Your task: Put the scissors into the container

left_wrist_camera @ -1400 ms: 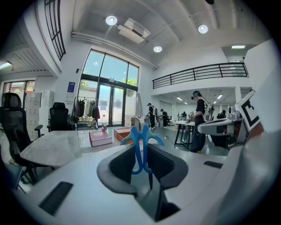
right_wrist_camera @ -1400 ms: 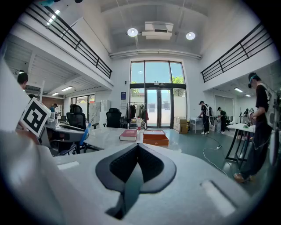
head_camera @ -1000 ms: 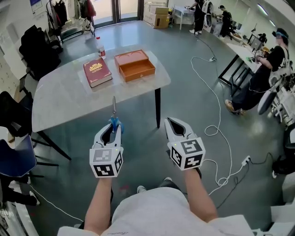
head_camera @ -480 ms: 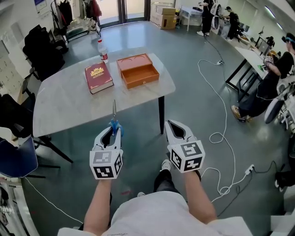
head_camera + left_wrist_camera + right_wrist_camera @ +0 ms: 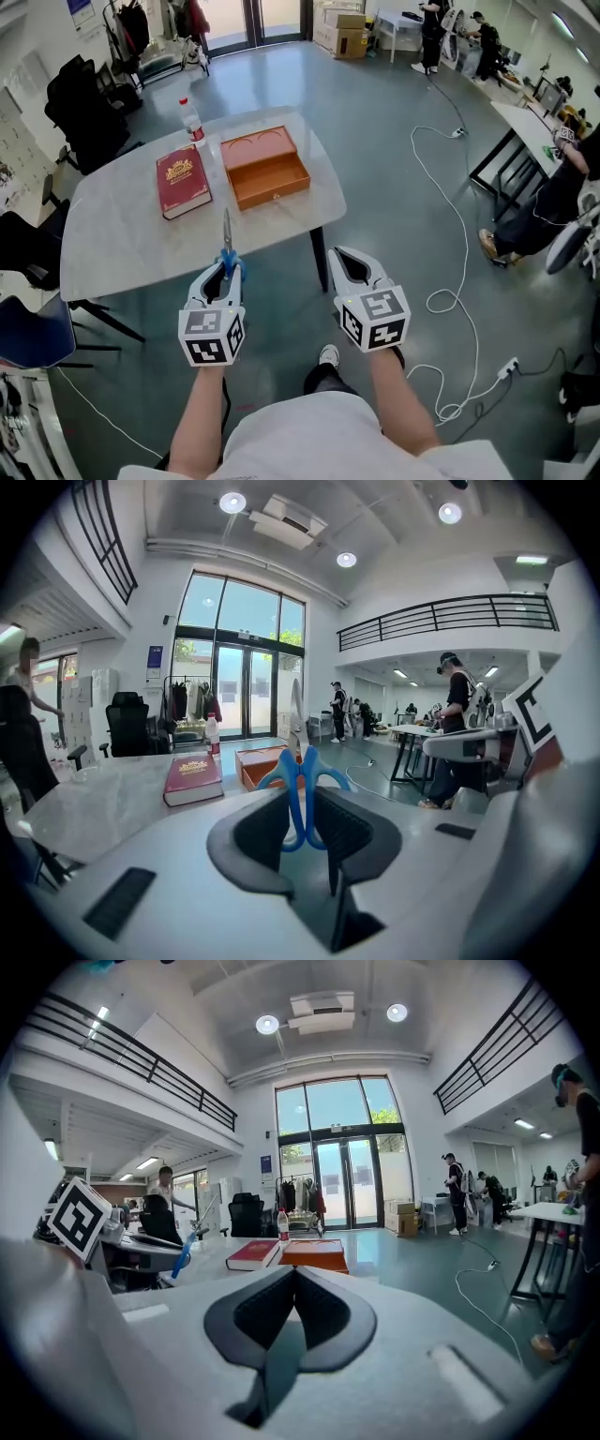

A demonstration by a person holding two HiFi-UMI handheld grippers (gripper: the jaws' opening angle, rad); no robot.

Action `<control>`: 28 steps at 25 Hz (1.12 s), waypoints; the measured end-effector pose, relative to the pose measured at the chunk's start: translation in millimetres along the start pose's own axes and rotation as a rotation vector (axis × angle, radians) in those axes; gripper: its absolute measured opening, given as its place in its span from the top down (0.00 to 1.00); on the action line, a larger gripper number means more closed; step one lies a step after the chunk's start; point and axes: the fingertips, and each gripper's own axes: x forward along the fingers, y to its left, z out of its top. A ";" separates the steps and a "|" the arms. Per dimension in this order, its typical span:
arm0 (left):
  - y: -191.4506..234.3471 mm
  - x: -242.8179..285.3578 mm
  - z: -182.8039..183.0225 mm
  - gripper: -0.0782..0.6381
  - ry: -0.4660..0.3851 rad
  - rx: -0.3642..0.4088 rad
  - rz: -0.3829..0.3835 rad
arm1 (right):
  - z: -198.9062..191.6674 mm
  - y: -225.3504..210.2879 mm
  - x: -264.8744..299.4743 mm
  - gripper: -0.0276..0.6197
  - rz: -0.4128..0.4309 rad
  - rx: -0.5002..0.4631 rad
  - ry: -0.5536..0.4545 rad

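Note:
My left gripper (image 5: pixel 225 272) is shut on blue-handled scissors (image 5: pixel 227 246), whose blades point forward over the near edge of the table. In the left gripper view the blue handles (image 5: pixel 302 794) sit pinched between the jaws, blades upright. The orange open container (image 5: pixel 265 169) stands on the grey table (image 5: pixel 122 225), beyond the scissors and slightly right; it shows as well in the left gripper view (image 5: pixel 265 764) and the right gripper view (image 5: pixel 315 1254). My right gripper (image 5: pixel 349 265) hangs off the table's right front, shut with nothing in it.
A red book (image 5: pixel 182 180) lies left of the container, with a plastic bottle (image 5: pixel 192 120) behind it. Dark chairs (image 5: pixel 33 242) stand at the table's left. White cables (image 5: pixel 457 234) run across the floor on the right. People work at desks far right.
The table, book and container have drawn nearer and shifted left in the head view. The scissor blades now reach over the table's front edge. Both grippers keep their hold and spacing.

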 end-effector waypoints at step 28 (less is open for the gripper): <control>-17.7 114.0 36.5 0.78 0.054 -0.011 0.167 | 34.6 -116.9 90.9 0.95 0.163 -0.018 0.014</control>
